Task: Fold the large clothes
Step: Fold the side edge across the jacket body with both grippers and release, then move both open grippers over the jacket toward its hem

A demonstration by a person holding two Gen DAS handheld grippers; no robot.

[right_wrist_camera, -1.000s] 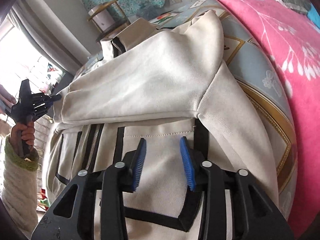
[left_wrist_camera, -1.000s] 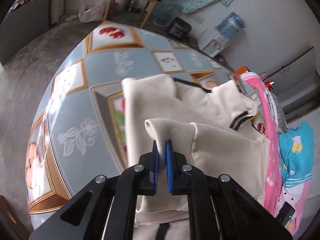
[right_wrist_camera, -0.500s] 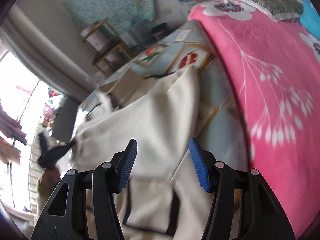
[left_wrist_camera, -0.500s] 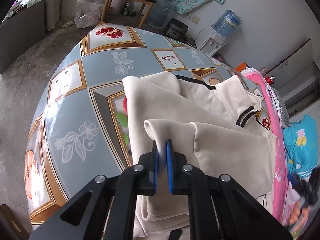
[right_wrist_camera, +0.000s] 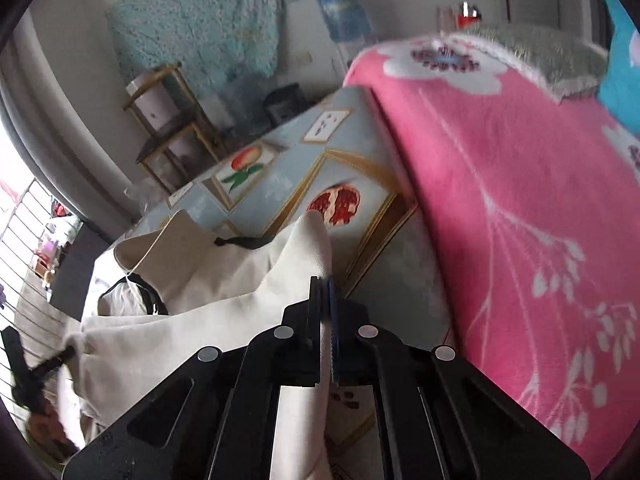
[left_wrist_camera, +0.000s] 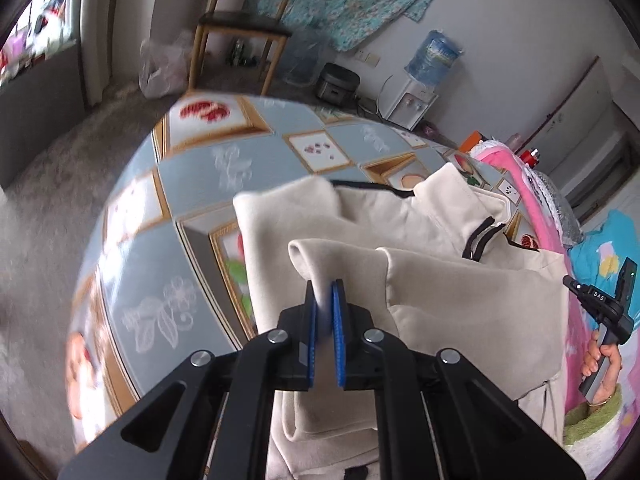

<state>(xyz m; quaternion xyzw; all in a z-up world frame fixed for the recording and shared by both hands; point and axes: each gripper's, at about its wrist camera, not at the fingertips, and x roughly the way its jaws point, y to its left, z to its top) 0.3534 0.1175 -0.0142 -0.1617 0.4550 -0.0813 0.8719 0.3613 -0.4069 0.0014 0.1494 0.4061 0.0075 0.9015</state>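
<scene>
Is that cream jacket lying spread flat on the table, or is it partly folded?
Partly folded. The cream jacket lies in overlapping layers, one sleeve laid across its body on the patterned table.

The table (left_wrist_camera: 192,176) has lots of bare top on its far side and along its left edge, so a gripper could pass there with nothing in the way. The cream jacket (left_wrist_camera: 460,292) is heaped over the near part and fills that room. Along the right edge the pink blanket (right_wrist_camera: 520,208) makes a high soft wall right beside the jacket. Only a thin strip of bare table shows between the two.
</scene>
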